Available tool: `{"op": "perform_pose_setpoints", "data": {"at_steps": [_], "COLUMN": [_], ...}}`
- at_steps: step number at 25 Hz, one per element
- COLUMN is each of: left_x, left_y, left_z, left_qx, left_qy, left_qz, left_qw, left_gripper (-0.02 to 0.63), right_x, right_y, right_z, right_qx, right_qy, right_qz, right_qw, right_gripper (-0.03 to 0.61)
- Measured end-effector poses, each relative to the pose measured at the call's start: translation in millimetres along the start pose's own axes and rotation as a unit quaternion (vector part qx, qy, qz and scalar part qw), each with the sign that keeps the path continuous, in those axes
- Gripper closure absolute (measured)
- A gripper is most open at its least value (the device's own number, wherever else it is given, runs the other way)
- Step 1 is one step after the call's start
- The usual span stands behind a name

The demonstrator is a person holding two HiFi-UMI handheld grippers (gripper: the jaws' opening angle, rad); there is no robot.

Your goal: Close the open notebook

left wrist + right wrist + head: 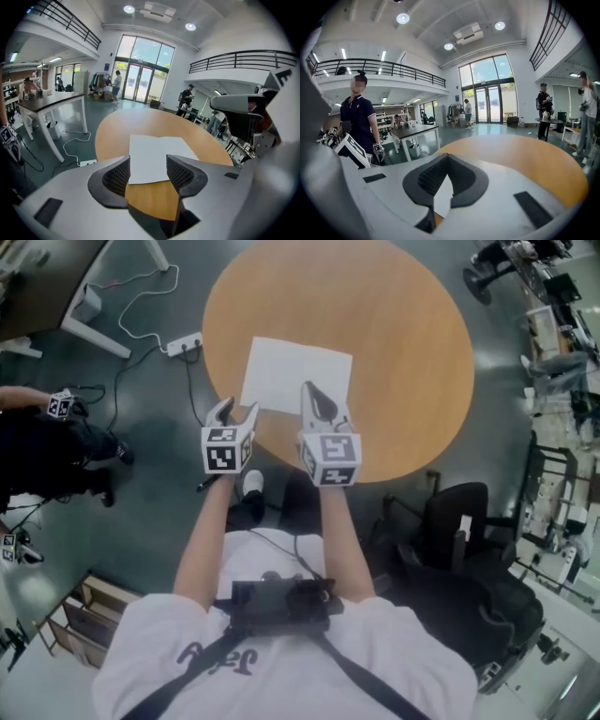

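The notebook (296,376) shows as a flat white rectangle on the round wooden table (403,343), near its front edge. My left gripper (239,409) hovers at the notebook's near left corner, jaws open and empty. In the left gripper view the white sheet (157,157) lies beyond the spread jaws of the left gripper (147,161). My right gripper (311,390) reaches over the notebook's near edge, its tips meeting. In the right gripper view the right gripper (447,157) is shut, with a sliver of white page (443,199) showing below the joined tips.
On the floor to the left are a white power strip (184,343) with its cable and a white table leg (94,329). A black office chair (459,521) stands at the table's near right. A person in dark clothes (56,442) stands at left.
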State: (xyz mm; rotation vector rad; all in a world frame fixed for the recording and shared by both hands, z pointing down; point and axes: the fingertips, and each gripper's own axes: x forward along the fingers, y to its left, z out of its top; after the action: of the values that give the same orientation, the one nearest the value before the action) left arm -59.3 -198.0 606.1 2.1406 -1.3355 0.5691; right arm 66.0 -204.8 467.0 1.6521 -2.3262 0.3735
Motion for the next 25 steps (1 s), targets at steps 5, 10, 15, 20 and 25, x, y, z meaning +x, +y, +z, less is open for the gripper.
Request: {"op": "perform_pose_setpoints", "data": {"at_steps": [5, 10, 15, 20, 25], "left_x": [26.9, 47.8, 65.6, 76.6, 75.1], "left_y": [12.1, 19.1, 25.9, 35.6, 36.1], "left_z": [-23.5, -48.0, -64.4, -74.8, -81.6], "left_qx": [-0.014, -0.049, -0.072, -0.067, -0.012], "left_qy": [0.036, 0.065, 0.091, 0.108, 0.127], "left_qz": [0.011, 0.026, 0.046, 0.068, 0.092], "left_qw": [0.9992, 0.9964, 0.9922, 0.9895, 0.9875], "left_gripper": [0.345, 0.345, 0.345, 0.347, 0.369], "right_x": [17.7, 29.2, 34.4, 37.2, 35.4], "right_y": [0.7, 0.5, -8.0, -14.2, -22.4], "right_z": [-9.4, -21.7, -28.8, -34.5, -38.4], "right_qx": [0.0, 0.001, 0.005, 0.005, 0.011], "right_qy": [0.018, 0.042, 0.053, 0.062, 0.065], "right_qz": [0.015, 0.025, 0.024, 0.021, 0.016], "right_qw": [1.0, 0.999, 0.998, 0.998, 0.998], "right_gripper": [0.568, 0.568, 0.568, 0.568, 0.568]}}
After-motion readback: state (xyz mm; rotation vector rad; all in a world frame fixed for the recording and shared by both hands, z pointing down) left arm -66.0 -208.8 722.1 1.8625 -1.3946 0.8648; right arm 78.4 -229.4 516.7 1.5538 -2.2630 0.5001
